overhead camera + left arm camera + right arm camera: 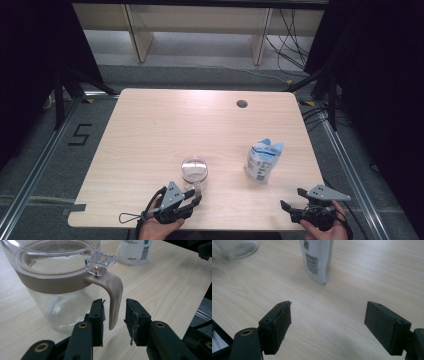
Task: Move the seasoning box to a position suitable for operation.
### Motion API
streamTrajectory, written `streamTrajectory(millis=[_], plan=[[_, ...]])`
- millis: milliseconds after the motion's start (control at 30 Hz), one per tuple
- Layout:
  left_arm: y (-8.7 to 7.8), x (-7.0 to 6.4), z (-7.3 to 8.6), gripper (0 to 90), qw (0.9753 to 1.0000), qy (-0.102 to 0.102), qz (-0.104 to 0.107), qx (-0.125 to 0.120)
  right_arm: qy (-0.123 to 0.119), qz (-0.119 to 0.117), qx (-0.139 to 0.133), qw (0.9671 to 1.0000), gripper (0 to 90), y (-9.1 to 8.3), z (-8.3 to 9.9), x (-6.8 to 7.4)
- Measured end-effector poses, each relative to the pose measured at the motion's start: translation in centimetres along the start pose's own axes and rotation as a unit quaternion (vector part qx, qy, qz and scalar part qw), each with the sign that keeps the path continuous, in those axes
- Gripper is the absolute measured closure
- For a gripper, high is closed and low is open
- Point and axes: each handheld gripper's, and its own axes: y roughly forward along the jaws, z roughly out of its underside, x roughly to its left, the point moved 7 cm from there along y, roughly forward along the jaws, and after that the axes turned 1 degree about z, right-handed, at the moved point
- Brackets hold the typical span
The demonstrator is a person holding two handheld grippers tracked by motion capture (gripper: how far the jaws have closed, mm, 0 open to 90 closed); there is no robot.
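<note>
While the person's hands rest at the near edge of the table [150,125], the high view shows a clear jug [194,171] standing near that edge, with the left gripper [192,196] just behind it on the person's side and reaching toward it. A white pouch [263,160] stands to the right of the jug, well apart from it, and the right gripper [291,199] sits nearer the person than the pouch, not touching it.

From the left gripper view, the jug [57,282] fills the upper left, wearing a tan band and a clear lid tab. Its tan handle [113,298] curves down between the left gripper's [114,316] two jaws, which stand slightly apart on either side of it; a narrow gap shows on each side.

From the right gripper view, the right gripper [328,322] has its jaws spread wide over bare wood, with the pouch [317,258] standing beyond them and the jug's base [237,247] at the upper left corner.
</note>
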Motion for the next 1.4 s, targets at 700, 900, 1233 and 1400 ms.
streamTrajectory(millis=[700, 900, 1233, 1400], plan=[[0.3, 0.2, -0.2, 79.2, 0.9997, 0.017, 0.015, 0.013, -0.005, 0.004, 0.003, 1.0, 22.5, 0.0, 0.1, -0.1], [-0.1, 0.6, -0.2, 79.0, 0.9989, 0.028, 0.032, 0.021, 0.012, 0.001, 0.009, 0.9999, 22.4, -0.1, 0.2, 0.2], [-1.2, 1.7, 0.2, 78.0, 0.9969, 0.045, 0.049, 0.043, -0.002, 0.001, 0.005, 1.0, 22.4, 0.0, 0.1, -0.1], [-1.6, 2.1, 0.3, 77.4, 0.9965, 0.039, 0.06, 0.043, -0.003, 0.0, 0.005, 1.0, 22.4, 0.0, 0.1, -0.2]])
